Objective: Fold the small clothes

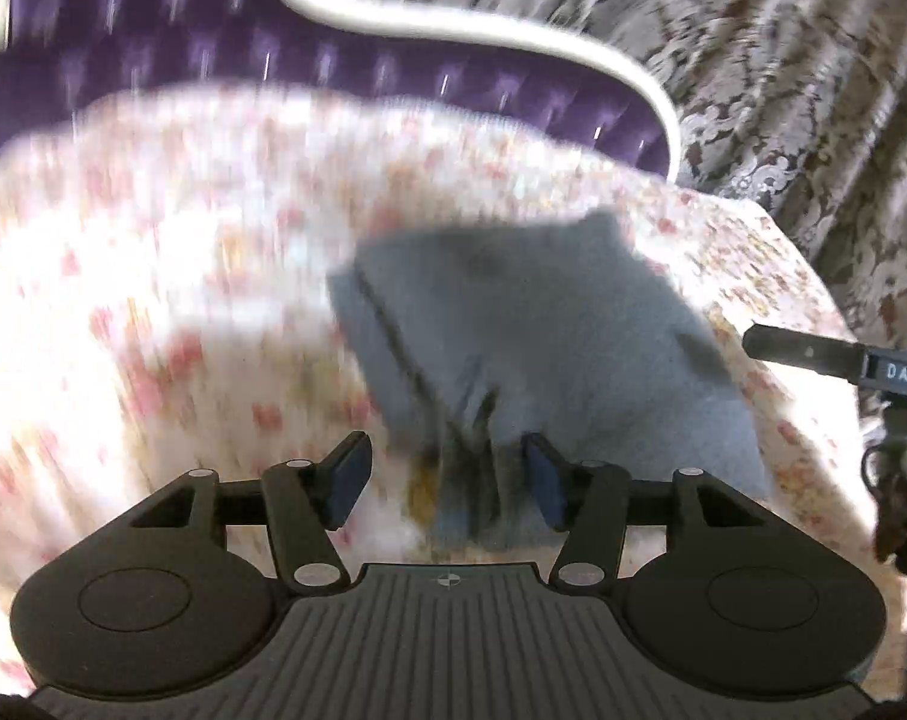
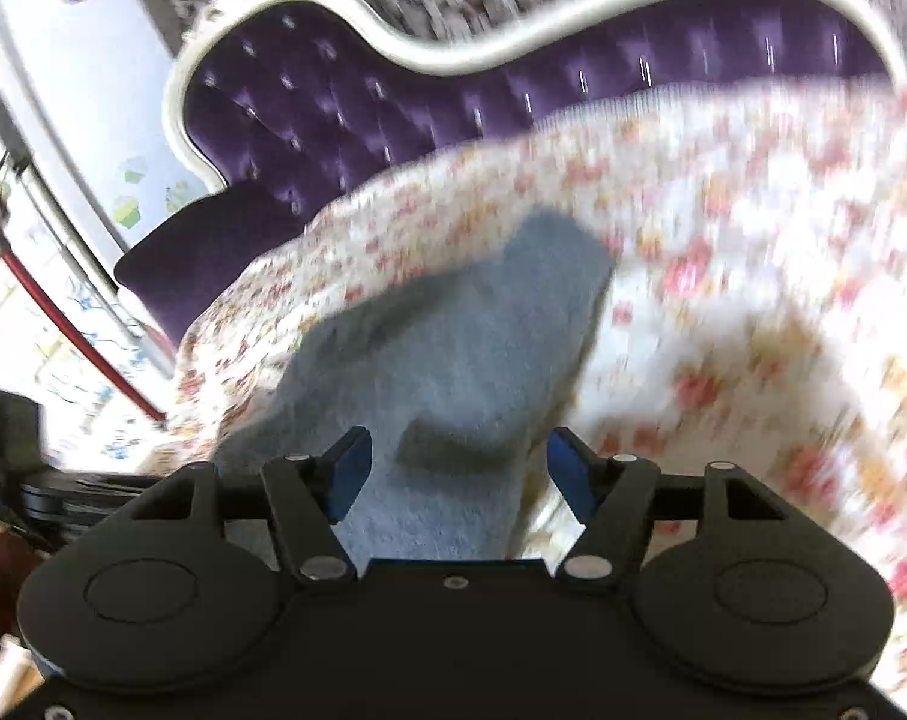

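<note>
A small grey-blue garment (image 1: 543, 330) lies partly folded on a floral bedspread (image 1: 153, 300). My left gripper (image 1: 447, 477) is open, its blue pads on either side of the garment's near edge. In the right wrist view the same garment (image 2: 453, 348) stretches away from my right gripper (image 2: 459, 471), which is open with cloth between its pads. The right gripper's finger also shows in the left wrist view (image 1: 813, 354) at the far right. Both views are blurred by motion.
A purple tufted headboard with a white frame (image 2: 333, 102) stands behind the bed. A patterned grey curtain (image 1: 783, 60) hangs beyond it. A window and a red rail (image 2: 45, 300) are at the left of the right wrist view.
</note>
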A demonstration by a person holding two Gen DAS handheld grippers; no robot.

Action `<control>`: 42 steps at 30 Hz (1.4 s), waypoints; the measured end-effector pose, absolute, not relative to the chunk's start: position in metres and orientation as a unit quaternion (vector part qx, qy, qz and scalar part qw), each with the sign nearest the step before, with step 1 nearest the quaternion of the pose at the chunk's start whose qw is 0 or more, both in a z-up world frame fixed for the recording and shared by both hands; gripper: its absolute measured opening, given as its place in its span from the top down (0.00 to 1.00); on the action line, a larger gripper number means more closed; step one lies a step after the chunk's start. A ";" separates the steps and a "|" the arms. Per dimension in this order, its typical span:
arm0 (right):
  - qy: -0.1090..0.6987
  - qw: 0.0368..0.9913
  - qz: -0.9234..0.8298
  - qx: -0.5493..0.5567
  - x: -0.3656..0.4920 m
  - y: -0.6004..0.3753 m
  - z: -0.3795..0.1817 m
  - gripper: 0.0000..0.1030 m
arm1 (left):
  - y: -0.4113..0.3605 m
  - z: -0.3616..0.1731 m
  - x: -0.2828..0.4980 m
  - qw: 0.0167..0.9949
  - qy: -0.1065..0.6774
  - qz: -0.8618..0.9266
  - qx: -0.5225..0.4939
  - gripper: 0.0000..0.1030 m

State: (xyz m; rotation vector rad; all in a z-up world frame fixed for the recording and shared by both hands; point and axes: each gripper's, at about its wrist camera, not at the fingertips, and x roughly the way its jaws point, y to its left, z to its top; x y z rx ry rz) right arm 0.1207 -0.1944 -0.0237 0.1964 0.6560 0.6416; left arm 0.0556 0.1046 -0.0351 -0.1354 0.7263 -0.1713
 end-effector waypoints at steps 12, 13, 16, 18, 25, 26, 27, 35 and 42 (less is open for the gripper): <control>0.232 0.914 0.333 0.026 0.114 -0.158 -0.016 0.53 | 0.053 -0.035 0.079 0.957 0.279 -0.073 -0.034 0.28; 0.235 0.913 0.333 0.023 0.115 -0.157 -0.018 0.53 | 0.058 -0.040 0.080 0.956 0.284 -0.065 -0.035 0.28; 0.262 0.908 0.326 0.018 0.130 -0.152 -0.031 0.53 | 0.070 -0.062 0.087 0.945 0.323 -0.040 -0.041 0.28; 0.297 0.896 0.329 0.018 0.141 -0.148 -0.046 0.53 | 0.082 -0.079 0.092 0.933 0.352 -0.043 -0.067 0.26; 0.329 0.875 0.354 -0.002 0.149 -0.132 -0.054 0.49 | 0.098 -0.089 0.087 0.926 0.355 -0.044 -0.122 0.23; 0.318 0.879 0.354 0.005 0.149 -0.136 -0.048 0.50 | 0.097 -0.089 0.087 0.927 0.353 -0.044 -0.119 0.22; 0.309 0.883 0.353 0.010 0.152 -0.138 -0.043 0.50 | 0.096 -0.089 0.086 0.928 0.352 -0.043 -0.118 0.22; 0.361 0.876 0.320 0.022 0.235 -0.128 -0.060 0.44 | 0.092 -0.089 0.088 0.930 0.349 -0.031 -0.114 0.18; 0.331 0.905 0.267 0.026 0.256 -0.133 -0.041 0.25 | 0.091 -0.088 0.089 0.932 0.346 -0.025 -0.108 0.11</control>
